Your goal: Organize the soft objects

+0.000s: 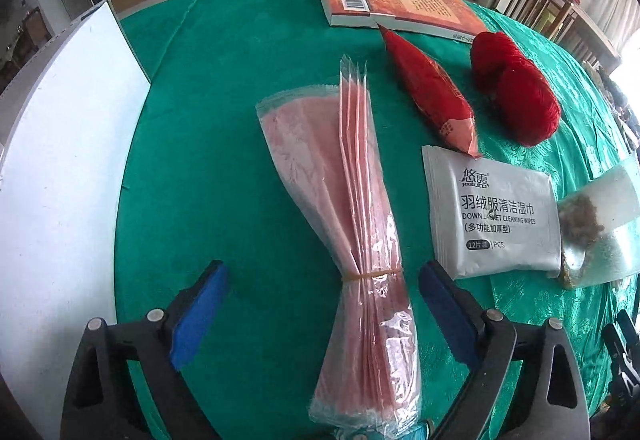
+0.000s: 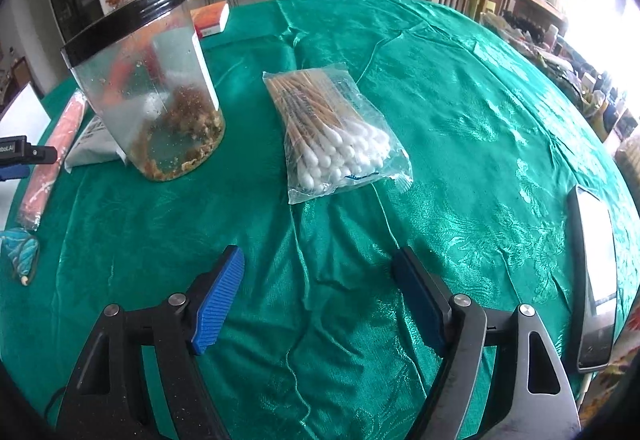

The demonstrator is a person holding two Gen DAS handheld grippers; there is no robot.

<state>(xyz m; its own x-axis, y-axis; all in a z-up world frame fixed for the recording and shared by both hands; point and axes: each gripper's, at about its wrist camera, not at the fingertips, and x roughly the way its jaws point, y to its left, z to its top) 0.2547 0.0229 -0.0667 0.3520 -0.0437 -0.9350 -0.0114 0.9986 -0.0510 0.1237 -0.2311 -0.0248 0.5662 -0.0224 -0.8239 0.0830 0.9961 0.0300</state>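
Observation:
A bundle of pink plastic-wrapped sheets [image 1: 352, 240], tied with a rubber band, lies on the green tablecloth [image 1: 208, 143] between the fingers of my open left gripper [image 1: 320, 314]. The bundle also shows at the left in the right wrist view [image 2: 52, 163]. A white pack of cleaning wipes [image 1: 492, 215], a red packet [image 1: 432, 95] and red yarn [image 1: 516, 91] lie to the right. My right gripper [image 2: 316, 300] is open and empty over bare cloth, short of a bag of cotton swabs [image 2: 336, 135].
A white board [image 1: 64, 167] stands at the left. An orange book [image 1: 396, 1] lies at the back. A clear jar with a black lid [image 2: 148, 87] holds brown residue. A phone [image 2: 596, 292] lies at the right edge. A small teal pouch [image 2: 20, 248] sits at the left.

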